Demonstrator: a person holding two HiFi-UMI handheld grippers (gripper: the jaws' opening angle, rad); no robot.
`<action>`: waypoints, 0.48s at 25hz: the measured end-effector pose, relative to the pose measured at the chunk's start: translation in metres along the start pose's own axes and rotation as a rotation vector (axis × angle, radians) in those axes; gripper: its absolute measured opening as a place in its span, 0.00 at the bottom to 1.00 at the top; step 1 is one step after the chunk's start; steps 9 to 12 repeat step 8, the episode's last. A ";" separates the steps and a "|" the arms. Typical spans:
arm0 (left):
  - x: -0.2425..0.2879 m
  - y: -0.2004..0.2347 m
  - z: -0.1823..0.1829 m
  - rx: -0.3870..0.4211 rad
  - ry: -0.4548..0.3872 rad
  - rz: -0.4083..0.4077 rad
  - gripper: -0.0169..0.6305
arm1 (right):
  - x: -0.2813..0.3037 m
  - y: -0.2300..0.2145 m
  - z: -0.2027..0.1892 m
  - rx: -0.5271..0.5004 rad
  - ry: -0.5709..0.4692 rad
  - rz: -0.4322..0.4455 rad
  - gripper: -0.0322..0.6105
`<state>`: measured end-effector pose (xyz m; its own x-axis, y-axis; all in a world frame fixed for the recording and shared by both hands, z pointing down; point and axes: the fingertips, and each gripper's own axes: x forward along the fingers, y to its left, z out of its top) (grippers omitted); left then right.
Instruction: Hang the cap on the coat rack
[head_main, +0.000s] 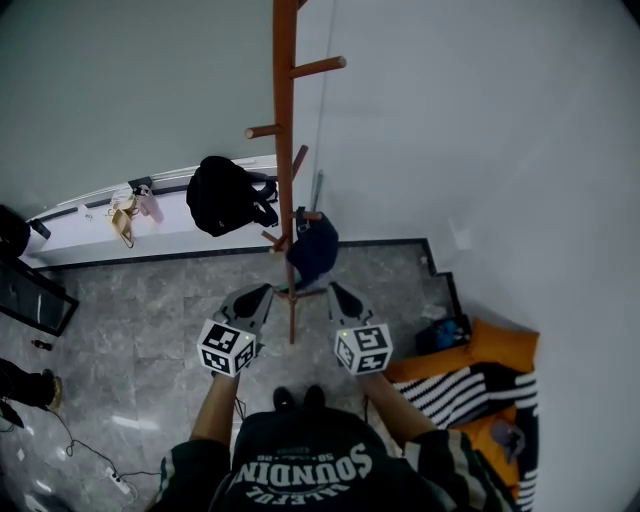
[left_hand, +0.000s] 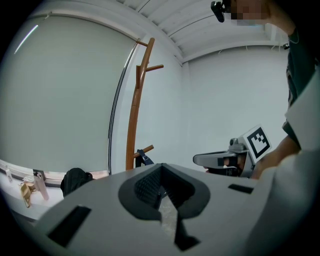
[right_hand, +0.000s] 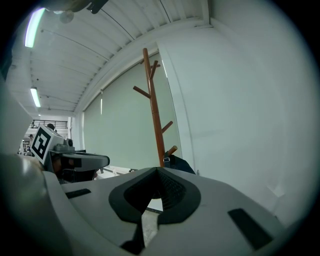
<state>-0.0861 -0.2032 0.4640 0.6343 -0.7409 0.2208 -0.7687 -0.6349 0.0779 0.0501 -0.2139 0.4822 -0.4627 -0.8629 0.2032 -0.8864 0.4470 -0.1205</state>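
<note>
The brown wooden coat rack (head_main: 285, 150) stands against the white wall in front of me. A dark navy cap (head_main: 313, 250) hangs on one of its low pegs. My left gripper (head_main: 264, 292) is to the left of the pole and my right gripper (head_main: 336, 290) to the right, both just short of the cap. Both are shut with nothing between the jaws. In the left gripper view the rack (left_hand: 134, 115) rises above the shut jaws, with the cap's strap (left_hand: 144, 159) on a peg. The right gripper view shows the rack (right_hand: 154, 110) and the cap (right_hand: 180, 164).
A black backpack (head_main: 225, 195) rests by the white ledge (head_main: 90, 225) left of the rack, near small pink and yellow items (head_main: 135, 212). An orange and striped cloth pile (head_main: 480, 385) lies on the floor at right. A cable (head_main: 90, 460) trails at lower left.
</note>
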 end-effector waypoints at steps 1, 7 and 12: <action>0.000 0.000 -0.001 -0.001 0.001 0.001 0.03 | 0.000 0.000 0.000 0.000 0.001 0.001 0.05; 0.000 -0.002 -0.002 -0.002 -0.003 0.005 0.03 | 0.001 0.001 -0.002 0.003 0.000 0.009 0.05; 0.000 -0.003 -0.003 -0.003 -0.005 0.005 0.02 | 0.000 0.001 -0.003 0.004 0.001 0.009 0.05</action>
